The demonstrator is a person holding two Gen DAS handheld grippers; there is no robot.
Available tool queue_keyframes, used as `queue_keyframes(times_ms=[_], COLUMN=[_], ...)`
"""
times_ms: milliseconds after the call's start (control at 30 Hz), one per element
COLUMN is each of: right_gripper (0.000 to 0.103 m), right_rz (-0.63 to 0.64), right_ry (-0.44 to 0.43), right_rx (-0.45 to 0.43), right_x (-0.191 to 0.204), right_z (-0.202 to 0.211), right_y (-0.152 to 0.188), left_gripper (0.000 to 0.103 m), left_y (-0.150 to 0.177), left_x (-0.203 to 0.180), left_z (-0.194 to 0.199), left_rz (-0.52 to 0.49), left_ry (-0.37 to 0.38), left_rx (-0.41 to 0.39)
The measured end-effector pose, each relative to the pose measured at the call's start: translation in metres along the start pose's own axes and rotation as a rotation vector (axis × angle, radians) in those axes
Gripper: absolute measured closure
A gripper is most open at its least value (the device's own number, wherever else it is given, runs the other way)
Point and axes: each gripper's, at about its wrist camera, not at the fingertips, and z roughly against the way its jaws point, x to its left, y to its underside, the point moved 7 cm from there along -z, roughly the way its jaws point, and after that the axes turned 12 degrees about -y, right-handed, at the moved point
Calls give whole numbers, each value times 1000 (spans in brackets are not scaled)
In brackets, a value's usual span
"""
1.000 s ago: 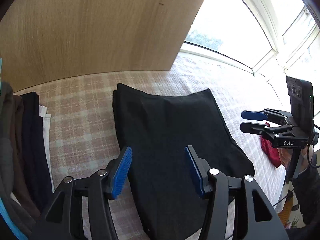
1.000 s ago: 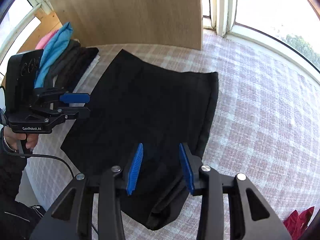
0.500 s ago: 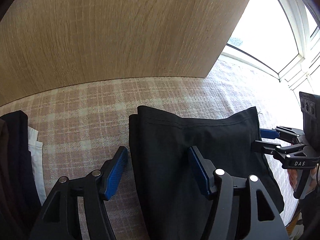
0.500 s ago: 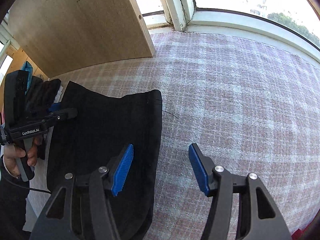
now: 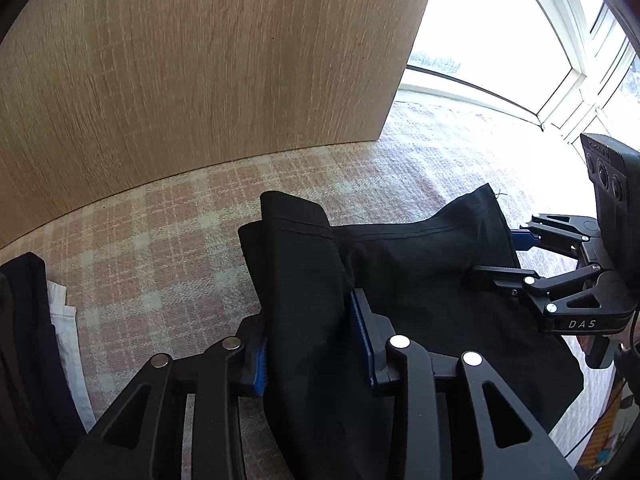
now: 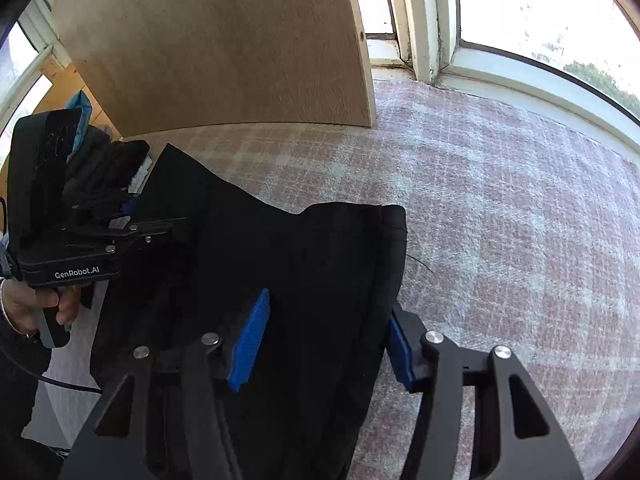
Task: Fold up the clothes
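Note:
A black garment (image 5: 420, 280) lies on the pink plaid cloth (image 5: 168, 232). My left gripper (image 5: 312, 344) is shut on its far left corner, and the fabric bunches up between the blue pads. In the right wrist view the garment (image 6: 280, 264) fills the lower left. My right gripper (image 6: 324, 340) straddles its far right edge with the jaws apart, the right pad (image 6: 400, 346) just outside the hem. The left gripper also shows in the right wrist view (image 6: 132, 220), the right gripper in the left wrist view (image 5: 516, 256).
A wooden panel (image 5: 200, 60) stands behind the cloth. A stack of folded clothes, dark and white (image 5: 60, 340), lies at the left, with blue and dark pieces in the right wrist view (image 6: 86, 108). Window frames (image 6: 424, 40) run along the back.
Both grippers moved forward to the garment's far edge. My left gripper closed on the left corner and lifted it a little. My right gripper now straddles the right edge.

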Motion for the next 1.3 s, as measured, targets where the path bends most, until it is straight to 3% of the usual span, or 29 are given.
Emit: queue_keyframes(times_ms=[133,200,300,467,633,900,1000,1133,1300], right_gripper=[66,79,86,87,88,88,88,88,88], right_rz=[-9,-10,-15,-114,-184,-117,-99,29,85], right_ry=[3,-10,-20,-80,-159,-92,-85,-34,3], right_rx=[-4,-9,-11,-43,-117,-149,-180,-257,-274], right_x=[0,2,5,1,9,43,57,98,138], right_z=[3,9,13,10,28,63,84,132,157], right_y=[1,4,4,0,2,7,10,27,85], left_gripper=[86,87,88,88,88,88,88,88,88], left_y=[0,-1,0,2,4,6,11,55,100], left_x=[-11,-11,-8,-1,-5,-15,-18,-47,-69], left_z=[1,0,0,9,38,71,116,191,212], left_rz=[-42,-10,43,119,118,128,123,-22,-61], left_ry=[-13,12,57,135,147,151,158,143,151], left_rx=[-23,-25,-32,-61,-129,-173,-261,-373,-337])
